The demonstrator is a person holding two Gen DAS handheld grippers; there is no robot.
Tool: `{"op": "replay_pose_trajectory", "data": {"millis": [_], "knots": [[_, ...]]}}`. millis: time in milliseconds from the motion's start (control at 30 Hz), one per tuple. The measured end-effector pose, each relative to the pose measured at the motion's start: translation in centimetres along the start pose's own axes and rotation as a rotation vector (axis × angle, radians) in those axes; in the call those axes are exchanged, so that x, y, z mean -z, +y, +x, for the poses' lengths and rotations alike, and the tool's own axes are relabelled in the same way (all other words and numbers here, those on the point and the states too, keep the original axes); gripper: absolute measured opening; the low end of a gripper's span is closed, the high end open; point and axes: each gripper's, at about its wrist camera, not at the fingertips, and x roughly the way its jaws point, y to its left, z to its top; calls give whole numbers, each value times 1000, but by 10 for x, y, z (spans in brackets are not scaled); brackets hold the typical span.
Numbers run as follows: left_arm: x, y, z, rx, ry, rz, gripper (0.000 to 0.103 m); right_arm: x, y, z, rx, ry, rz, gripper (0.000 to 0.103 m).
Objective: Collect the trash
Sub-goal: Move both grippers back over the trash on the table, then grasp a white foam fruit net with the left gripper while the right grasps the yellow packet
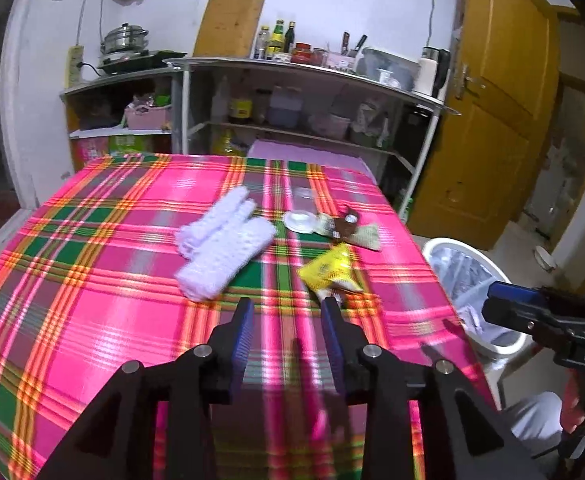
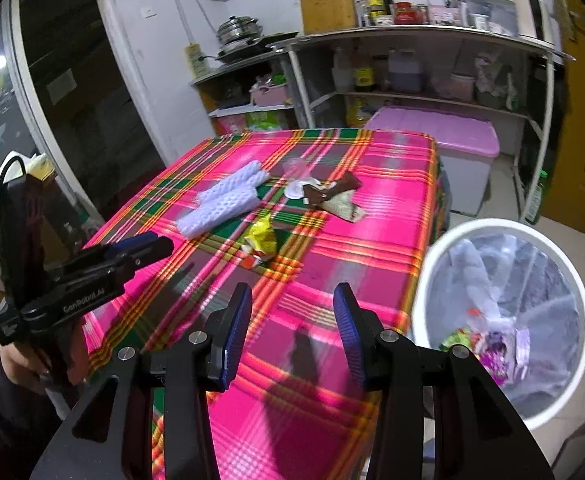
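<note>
Right up close, the left hand-held gripper (image 1: 286,312) has its blue pads spread apart with nothing between them, just plaid cloth underneath. Same deal with the right hand-held gripper (image 2: 292,300): released, empty, hovering over the near end of the bench (image 2: 372,216). The trash is all sitting further out on the cloth: a crumpled yellow wrapper (image 1: 328,270) nearest the left pads, white foam netting (image 1: 222,250) off to its left, and beyond those a small white lid (image 1: 300,221) touching a brown wrapper (image 1: 346,226). The white bin (image 2: 424,276) stands just beside the bench's right edge, lined with a bag, a few colourful scraps already at the bottom.
</note>
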Motion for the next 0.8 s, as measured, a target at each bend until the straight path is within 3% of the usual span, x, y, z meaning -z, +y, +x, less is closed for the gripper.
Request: {"op": "replay_pose_trajectory", "data": {"millis": [200, 433, 800], "knots": [[-13, 23, 15, -30, 10, 13, 35, -13, 9, 26, -25, 35, -19, 49], [-27, 45, 41, -50, 34, 28, 43, -27, 15, 54, -55, 70, -27, 49], [-29, 62, 80, -17, 111, 34, 44, -43, 17, 106, -72, 144, -20, 50]]}}
